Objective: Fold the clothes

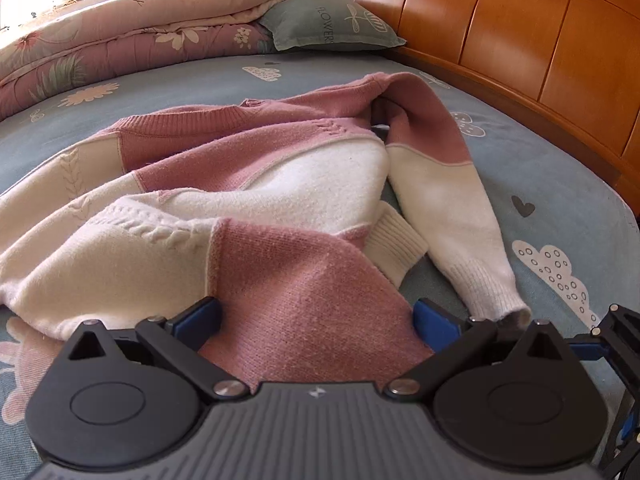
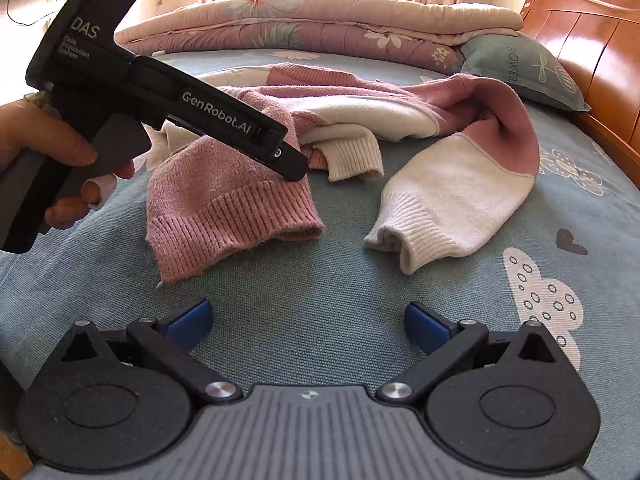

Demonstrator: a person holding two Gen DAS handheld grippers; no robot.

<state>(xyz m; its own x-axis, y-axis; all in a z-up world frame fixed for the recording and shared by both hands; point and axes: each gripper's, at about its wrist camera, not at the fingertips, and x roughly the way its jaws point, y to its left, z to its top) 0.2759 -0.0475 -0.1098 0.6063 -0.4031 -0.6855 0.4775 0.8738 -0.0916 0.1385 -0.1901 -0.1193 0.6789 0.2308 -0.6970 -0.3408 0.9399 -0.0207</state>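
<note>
Blue-grey cloth with white clouds, flowers and little hearts covers the bed. It looks soft and a bit fuzzy. A shiny orange-brown wooden headboard with curved panels runs along the bed's right edge. At the far edge lies a thick folded quilt, pink and cream with flower prints, and a grey-green pillow rests against it near the headboard.

A pink and cream knit sweater lies crumpled in the middle of the bed. It is fluffy, with ribbed cuffs and a braided cable pattern. One sleeve bends over toward the near edge, pink at the top and cream lower down, its cuff open like a tube. A pink ribbed hem corner lies flat just beside it.

A hand wraps round the grey handle of the left gripper, which tilts down toward the bed. Its black arm tip touches the pink hem. From its own camera, the blue pads are spread wide with pink knit lying between them, not pinched.

The right gripper hovers over bare bedsheet near the bed's near edge. Its blue pads stand wide apart and grip nothing.
</note>
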